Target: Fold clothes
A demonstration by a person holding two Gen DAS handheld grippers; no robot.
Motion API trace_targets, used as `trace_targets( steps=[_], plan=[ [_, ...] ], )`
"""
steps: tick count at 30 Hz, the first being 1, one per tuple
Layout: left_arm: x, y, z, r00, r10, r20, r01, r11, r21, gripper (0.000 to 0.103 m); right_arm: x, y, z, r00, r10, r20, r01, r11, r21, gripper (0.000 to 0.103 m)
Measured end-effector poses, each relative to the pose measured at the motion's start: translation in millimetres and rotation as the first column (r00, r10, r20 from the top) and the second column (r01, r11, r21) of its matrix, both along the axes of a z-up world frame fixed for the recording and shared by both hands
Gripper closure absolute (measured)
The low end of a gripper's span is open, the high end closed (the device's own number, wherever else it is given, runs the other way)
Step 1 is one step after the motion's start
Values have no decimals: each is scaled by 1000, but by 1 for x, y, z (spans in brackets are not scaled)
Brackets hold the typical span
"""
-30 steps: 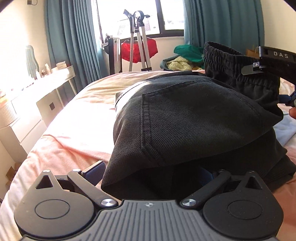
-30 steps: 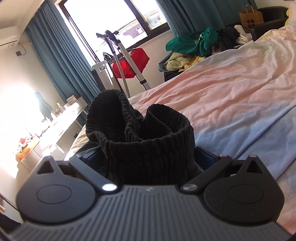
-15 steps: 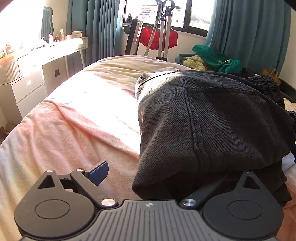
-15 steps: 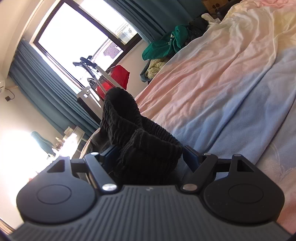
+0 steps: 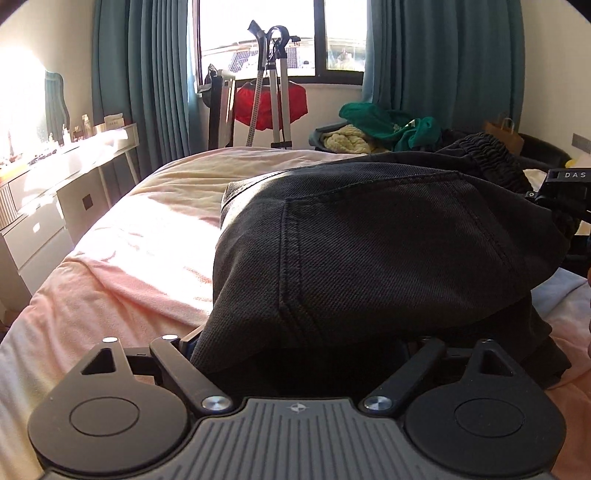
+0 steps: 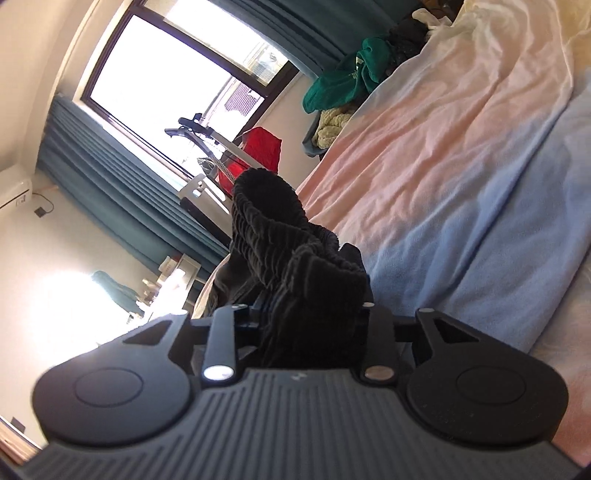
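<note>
Your right gripper (image 6: 314, 314) is closing on the trousers' (image 5: 388, 258) waistband (image 6: 295, 266); your left gripper (image 5: 295, 350) is closing, wide, around cloth mid-bed (image 5: 129, 277). Next, lift both evenly to fold.

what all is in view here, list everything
pants: 1, black, bunched on the bed, elastic waistband between the right jaws
bed: 1, pink and blue cover
curtains: 2, teal, beside the window
window: 1, bright, back wall
red cloth: 1, on a stand by the window
clothes pile: green and yellow, past the bed
desk: 1, white, along the wall
left gripper: black, closing, pants between jaws
right gripper: black, closing on the waistband
</note>
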State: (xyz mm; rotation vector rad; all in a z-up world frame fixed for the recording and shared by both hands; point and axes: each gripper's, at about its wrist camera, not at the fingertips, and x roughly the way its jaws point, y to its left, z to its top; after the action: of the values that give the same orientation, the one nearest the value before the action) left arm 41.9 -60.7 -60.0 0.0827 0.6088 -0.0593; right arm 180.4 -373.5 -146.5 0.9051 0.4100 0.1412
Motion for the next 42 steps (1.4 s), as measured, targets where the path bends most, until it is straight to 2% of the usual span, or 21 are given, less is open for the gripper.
trace_targets(
  steps=[7, 9, 13, 17, 20, 22, 24, 26, 31, 35, 38, 41, 42],
  plan=[
    [-22, 4, 10, 1000, -11, 21, 12, 999, -44, 13, -64, 6, 38, 997, -65, 43, 66, 998, -13, 71],
    [-30, 4, 14, 999, -22, 30, 24, 998, -50, 13, -75, 1, 42, 996, -86, 31, 86, 996, -8, 71],
    [-36, 2, 16, 999, -33, 40, 34, 999, -33, 13, -73, -10, 17, 994, -107, -32, 108, 994, 22, 71],
    [-19, 3, 13, 999, -29, 29, 30, 998, -48, 13, -68, -14, -4, 990, -124, -72, 128, 990, 57, 69],
    [-13, 6, 12, 1000, -21, 20, 22, 998, -58, 13, -68, -14, -8, 989, -122, -80, 127, 990, 61, 60],
    [-10, 9, 10, 1000, -12, 12, 13, 997, -74, 13, -68, -13, -8, 990, -111, -92, 116, 992, 51, 51],
    [1, 14, 8, 1000, -5, 4, 6, 995, -98, 13, -68, -12, -9, 990, -101, -103, 106, 994, 41, 26],
    [8, 17, 6, 1000, 6, -3, -6, 994, -108, 13, -67, -10, -10, 991, -85, -106, 89, 995, 35, 18],
    [24, 25, 2, 999, 37, -21, -40, 990, -132, 13, -54, 4, -16, 994, 41, -103, -37, 998, 40, 15],
    [35, 43, 0, 993, 111, -41, -116, 978, -173, 11, -43, 18, -24, 992, 60, -113, -66, 996, -54, 13],
    [42, 64, -2, 982, 176, -70, -188, 954, -232, 11, -37, 12, -34, 991, 75, -110, -75, 997, 8, 12],
    [50, 83, -6, 974, 193, -116, -220, 925, -309, 11, -35, 6, -38, 992, 85, -95, -81, 996, 48, 11],
    [50, 85, -7, 974, 195, -118, -223, 924, -311, 11, -35, 5, -39, 992, 90, -92, -85, 995, 55, 10]
  ],
)
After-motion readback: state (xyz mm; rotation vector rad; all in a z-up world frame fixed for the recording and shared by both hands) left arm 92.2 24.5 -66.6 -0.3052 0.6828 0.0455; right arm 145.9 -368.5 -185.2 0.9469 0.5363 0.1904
